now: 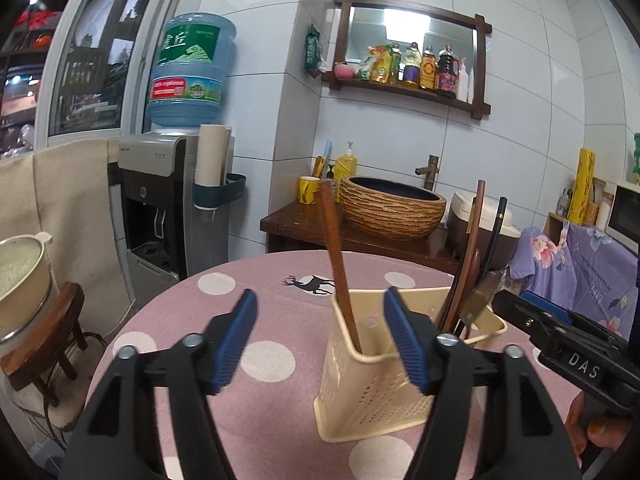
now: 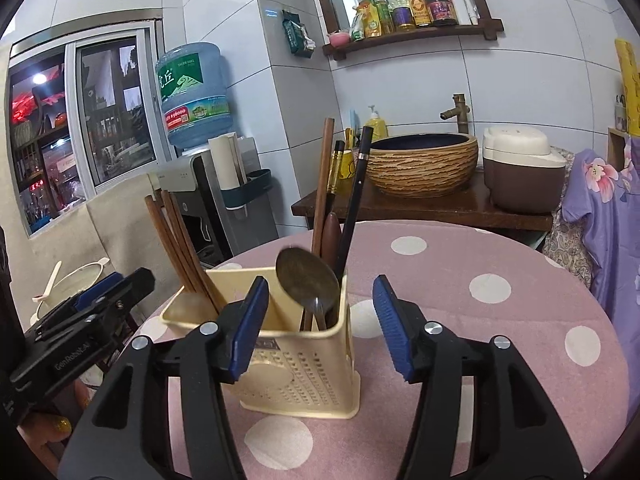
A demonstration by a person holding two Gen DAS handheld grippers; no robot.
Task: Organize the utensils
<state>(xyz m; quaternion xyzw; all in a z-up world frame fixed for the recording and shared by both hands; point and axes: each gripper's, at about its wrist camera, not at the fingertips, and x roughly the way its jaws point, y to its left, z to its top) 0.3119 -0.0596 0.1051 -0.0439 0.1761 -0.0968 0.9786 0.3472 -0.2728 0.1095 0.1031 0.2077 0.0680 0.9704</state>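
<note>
A cream perforated utensil holder (image 1: 372,392) (image 2: 304,372) stands upright on the pink dotted tablecloth (image 1: 264,308) (image 2: 460,272). Its left compartment holds brown wooden chopsticks (image 1: 340,264) (image 2: 180,240). Its right compartment holds a metal spoon (image 2: 308,280), bowl up, along with a black chopstick (image 2: 352,208) and wooden handles (image 2: 324,184). My left gripper (image 1: 320,340) is open just in front of the holder's left end, its pads apart from the holder. My right gripper (image 2: 320,328) is open in front of the holder's right corner, pressing on nothing. Each gripper shows at the edge of the other's view: the right (image 1: 560,332), the left (image 2: 92,312).
Behind the round table stand a water dispenser (image 1: 160,200), a dark wooden counter with a woven basin (image 1: 392,208) and a rice cooker (image 2: 520,172). A stool with a pot (image 1: 24,280) is at the left. Floral purple cloth (image 1: 580,264) hangs at the right.
</note>
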